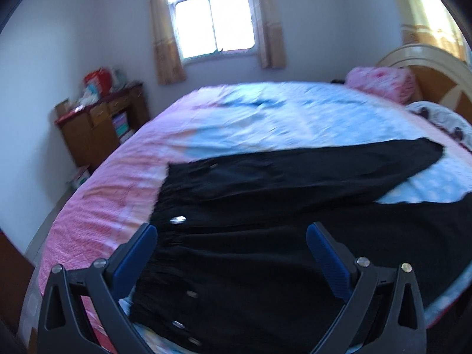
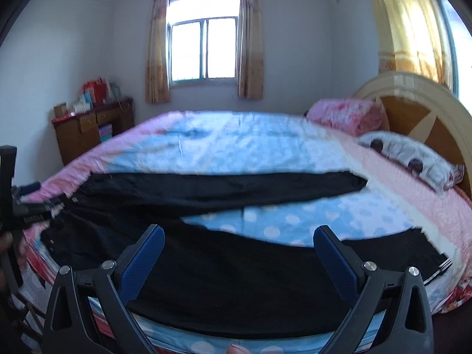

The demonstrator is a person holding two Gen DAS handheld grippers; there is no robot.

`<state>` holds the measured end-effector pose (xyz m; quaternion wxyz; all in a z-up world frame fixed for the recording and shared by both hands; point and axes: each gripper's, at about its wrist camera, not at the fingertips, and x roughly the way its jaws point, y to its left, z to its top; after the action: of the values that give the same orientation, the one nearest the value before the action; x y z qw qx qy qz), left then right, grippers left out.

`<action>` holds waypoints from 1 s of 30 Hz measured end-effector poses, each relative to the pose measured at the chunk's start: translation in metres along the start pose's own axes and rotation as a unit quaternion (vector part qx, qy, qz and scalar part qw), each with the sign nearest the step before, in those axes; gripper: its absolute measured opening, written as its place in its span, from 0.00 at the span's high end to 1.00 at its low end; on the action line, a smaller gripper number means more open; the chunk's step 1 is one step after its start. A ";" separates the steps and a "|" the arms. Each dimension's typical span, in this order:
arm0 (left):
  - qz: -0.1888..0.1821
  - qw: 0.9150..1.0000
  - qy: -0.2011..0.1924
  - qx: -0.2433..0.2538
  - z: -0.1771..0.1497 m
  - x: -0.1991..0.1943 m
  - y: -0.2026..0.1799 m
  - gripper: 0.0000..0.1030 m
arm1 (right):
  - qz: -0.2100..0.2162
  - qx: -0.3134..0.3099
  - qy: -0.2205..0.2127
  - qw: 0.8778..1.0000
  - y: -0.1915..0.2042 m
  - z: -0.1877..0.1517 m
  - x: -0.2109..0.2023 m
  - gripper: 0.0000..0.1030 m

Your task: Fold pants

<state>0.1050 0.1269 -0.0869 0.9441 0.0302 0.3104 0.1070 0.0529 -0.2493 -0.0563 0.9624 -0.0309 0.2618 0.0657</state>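
Note:
Black pants (image 1: 250,194) lie spread flat on the bed, waistband to the left with metal buttons, two legs splayed apart to the right. My left gripper (image 1: 231,233) is open and empty, hovering over the waistband end. My right gripper (image 2: 239,236) is open and empty above the near leg of the pants (image 2: 236,280). The far leg (image 2: 221,188) stretches toward the pillows. The left gripper also shows at the left edge of the right wrist view (image 2: 32,203).
The bed (image 1: 265,112) has a pink and blue dotted cover. Pink and white pillows (image 2: 348,118) lie by the wooden headboard (image 2: 419,109) at the right. A wooden cabinet (image 1: 97,124) with clutter stands by the far left wall under a window (image 1: 212,23).

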 end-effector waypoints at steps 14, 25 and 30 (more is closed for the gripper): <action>0.063 0.994 0.088 0.011 0.075 0.157 0.080 0.00 | -0.050 0.004 0.107 0.993 -0.044 0.039 0.120 0.01; 0.052 0.985 0.162 -0.003 0.083 0.241 0.105 0.00 | -0.089 0.021 0.138 0.986 -0.096 0.043 0.161 0.01; -0.001 0.986 0.167 -0.020 0.086 0.255 0.099 0.19 | -0.091 0.023 0.145 0.985 -0.106 0.041 0.175 0.01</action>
<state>0.3382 0.2807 -0.1530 0.8794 -0.0078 0.4617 0.1155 0.2381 -0.3310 -0.1072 0.9165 -0.0414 0.3964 -0.0335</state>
